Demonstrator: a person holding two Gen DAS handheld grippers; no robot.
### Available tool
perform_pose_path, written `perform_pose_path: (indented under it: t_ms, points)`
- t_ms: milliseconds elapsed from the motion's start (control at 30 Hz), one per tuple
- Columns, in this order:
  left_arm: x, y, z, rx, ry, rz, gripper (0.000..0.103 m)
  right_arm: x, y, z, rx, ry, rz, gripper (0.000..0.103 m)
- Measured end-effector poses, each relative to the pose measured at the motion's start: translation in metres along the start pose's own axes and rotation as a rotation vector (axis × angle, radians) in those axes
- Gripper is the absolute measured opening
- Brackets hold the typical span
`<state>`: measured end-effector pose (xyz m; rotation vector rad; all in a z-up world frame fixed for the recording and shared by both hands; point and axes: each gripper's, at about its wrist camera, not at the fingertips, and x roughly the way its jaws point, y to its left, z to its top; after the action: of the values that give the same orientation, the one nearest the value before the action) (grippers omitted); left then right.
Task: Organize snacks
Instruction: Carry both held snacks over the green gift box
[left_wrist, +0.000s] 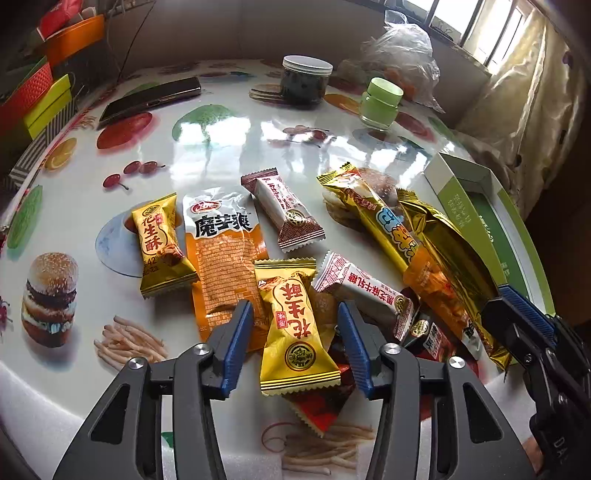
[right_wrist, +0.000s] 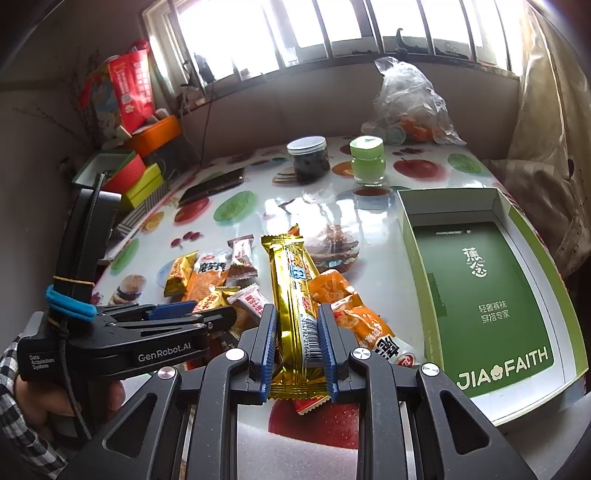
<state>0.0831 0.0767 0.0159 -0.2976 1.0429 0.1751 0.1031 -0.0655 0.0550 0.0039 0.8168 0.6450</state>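
A yellow peanut-candy packet (left_wrist: 295, 325) lies on the fruit-print table (left_wrist: 229, 147), between the blue pads of my left gripper (left_wrist: 295, 332). That gripper is open, with gaps on both sides of the packet. Around it lie another yellow packet (left_wrist: 159, 240), a white-and-orange konjac packet (left_wrist: 221, 251), two brown-and-white nougats (left_wrist: 284, 210), an orange packet (left_wrist: 436, 291) and a red one (left_wrist: 317, 406) underneath. My right gripper (right_wrist: 297, 343) is shut on a long gold snack bar (right_wrist: 291, 280) near its barcode end. A green open box (right_wrist: 406, 236), nothing inside it, sits to the right.
At the back stand a dark-filled jar with a white lid (left_wrist: 306, 79), a green jar (left_wrist: 380, 103), a phone (left_wrist: 151, 98) and a crumpled plastic bag (left_wrist: 402, 55). Coloured boxes (left_wrist: 37, 92) are stacked off the left edge. A hand in a checked sleeve (right_wrist: 37, 398) holds the left gripper.
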Motion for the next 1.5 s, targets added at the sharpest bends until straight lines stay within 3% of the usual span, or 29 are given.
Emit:
perform_pose_path:
  t_ms: [67,700,1000,1500]
  points:
    - [0.002,0.000,0.001,0.010,0.005,0.007,0.030,-0.001,-0.001,0.000,0.003,-0.003,-0.001,0.021]
    - [-0.041,-0.009,0.010,0.031,-0.117,-0.026,0.027,-0.023,-0.009,0.005,0.018,-0.053,-0.020,0.021]
    - [-0.056,-0.053,0.024,0.100,-0.161,-0.115,0.027,-0.046,-0.035,0.008,0.062,-0.108,-0.080,0.021]
    - [-0.029,-0.140,0.043,0.216,-0.123,-0.232,0.027,-0.065,-0.109,0.008,0.148,-0.128,-0.246,0.021]
